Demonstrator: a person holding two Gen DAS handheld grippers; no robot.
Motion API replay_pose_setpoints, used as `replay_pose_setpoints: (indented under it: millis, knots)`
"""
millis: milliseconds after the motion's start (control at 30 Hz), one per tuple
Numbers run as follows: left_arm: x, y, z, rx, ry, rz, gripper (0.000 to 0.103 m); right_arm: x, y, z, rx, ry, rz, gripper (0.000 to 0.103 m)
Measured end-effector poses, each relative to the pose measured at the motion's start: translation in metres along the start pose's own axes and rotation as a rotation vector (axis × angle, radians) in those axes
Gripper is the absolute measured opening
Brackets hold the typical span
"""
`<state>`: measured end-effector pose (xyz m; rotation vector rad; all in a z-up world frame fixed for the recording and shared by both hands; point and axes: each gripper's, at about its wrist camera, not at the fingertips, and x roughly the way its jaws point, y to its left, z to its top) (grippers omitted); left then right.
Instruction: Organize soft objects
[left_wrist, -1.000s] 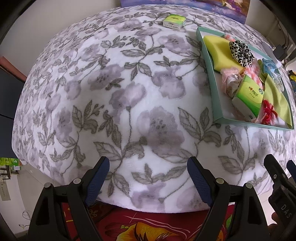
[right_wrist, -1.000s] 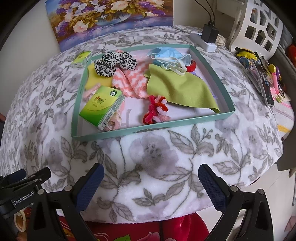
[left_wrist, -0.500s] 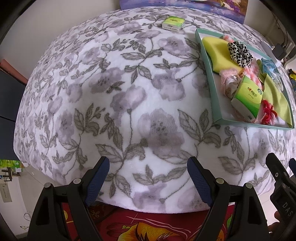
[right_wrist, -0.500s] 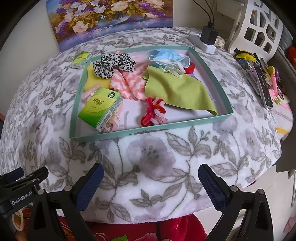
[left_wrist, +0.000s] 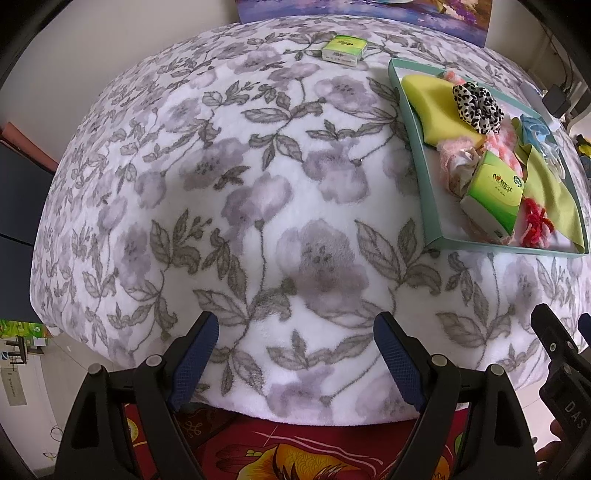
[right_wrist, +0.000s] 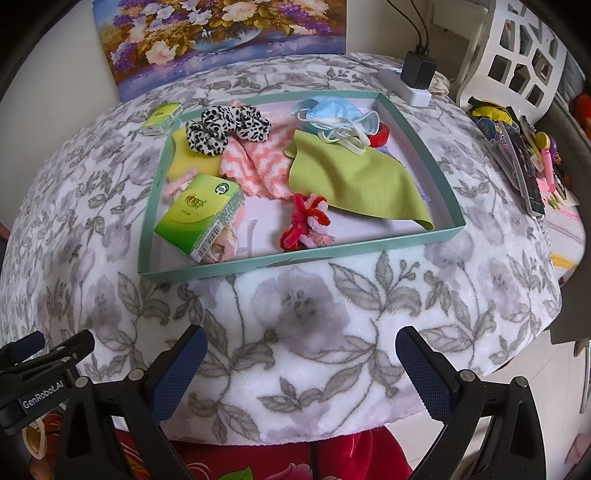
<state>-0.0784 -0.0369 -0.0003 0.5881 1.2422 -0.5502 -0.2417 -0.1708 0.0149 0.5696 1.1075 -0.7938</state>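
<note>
We are looking down on a table under a floral blanket (right_wrist: 303, 325), with a teal tray (right_wrist: 295, 259) sitting toward its far right part. Inside the tray, an olive-green cloth (right_wrist: 354, 184) is lying across the right half, a pink-and-white fuzzy cloth (right_wrist: 255, 162) is lying in the middle, and a yellow cloth (right_wrist: 184, 158) is lying in the far left corner. A green tissue pack (right_wrist: 199, 218) is resting tilted on a pink item near the tray's near left corner. A leopard-print scrunchie (right_wrist: 225, 127) is sitting on the yellow cloth, a blue face mask (right_wrist: 332, 112) is lying near the far edge, and a red-and-pink chenille twist (right_wrist: 304, 225) is lying near the tray's near edge. A second small tissue pack (left_wrist: 343, 50) is lying on the blanket beyond the tray's far left corner. Our left gripper (left_wrist: 295, 354) and right gripper (right_wrist: 301, 369) are both hovering over the table's near edge, jaws spread wide, gripping nothing.
</note>
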Motion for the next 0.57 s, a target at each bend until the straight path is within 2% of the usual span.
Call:
replay_pose_setpoints:
  millis: [567]
  knots:
    - [-0.0032,0.0005,0.0003,0.012,-0.017,-0.005,0.087,0.0014,0.0006,-0.0005,-0.006,0.004,-0.001,0.103]
